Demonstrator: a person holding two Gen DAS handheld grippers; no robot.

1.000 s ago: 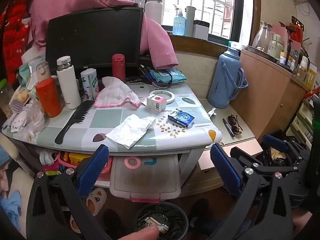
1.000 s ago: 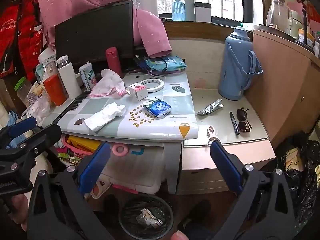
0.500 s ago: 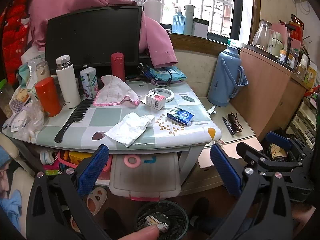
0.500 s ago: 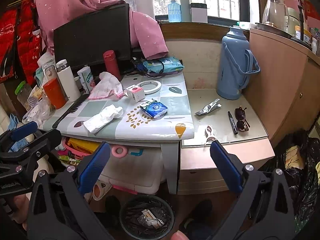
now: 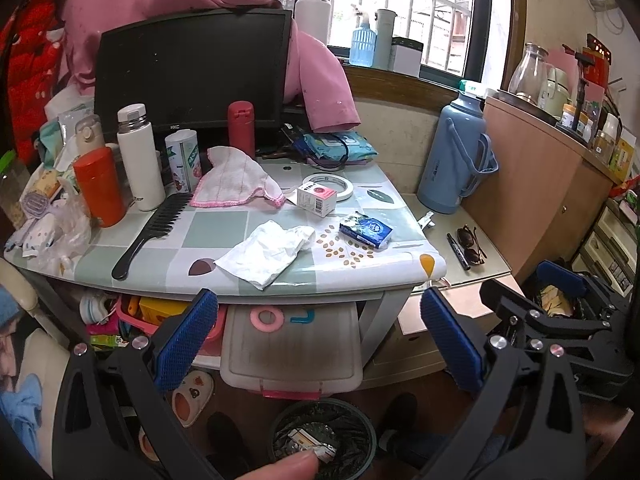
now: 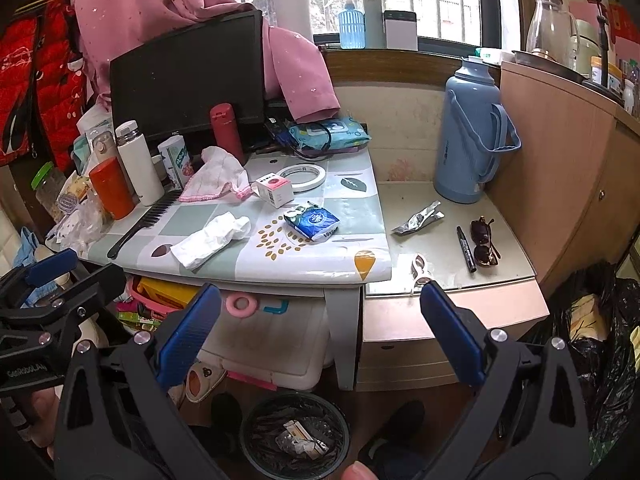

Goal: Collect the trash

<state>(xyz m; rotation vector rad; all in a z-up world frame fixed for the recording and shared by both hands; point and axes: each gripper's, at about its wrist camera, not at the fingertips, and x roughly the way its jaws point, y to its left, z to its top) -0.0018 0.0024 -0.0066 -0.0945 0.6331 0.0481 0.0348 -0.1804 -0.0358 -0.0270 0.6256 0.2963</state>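
Hovering spread and empty, two hand-held grippers (image 5: 318,338) (image 6: 320,336) face one crumpled tissue (image 5: 266,254).

The table cover (image 5: 280,276) was shiny plastic with a leaf print. On it lay soft, crumpled white paper (image 5: 266,252) and a pink-edged cloth (image 5: 234,184) that looked a bit rough. The comb (image 5: 154,228) was black plastic. The blue packet (image 6: 314,222) and the silver wrapper (image 6: 418,218) looked shiny and crinkly. The gripper pads (image 6: 190,338) were bumpy blue rubber on dull black plastic.
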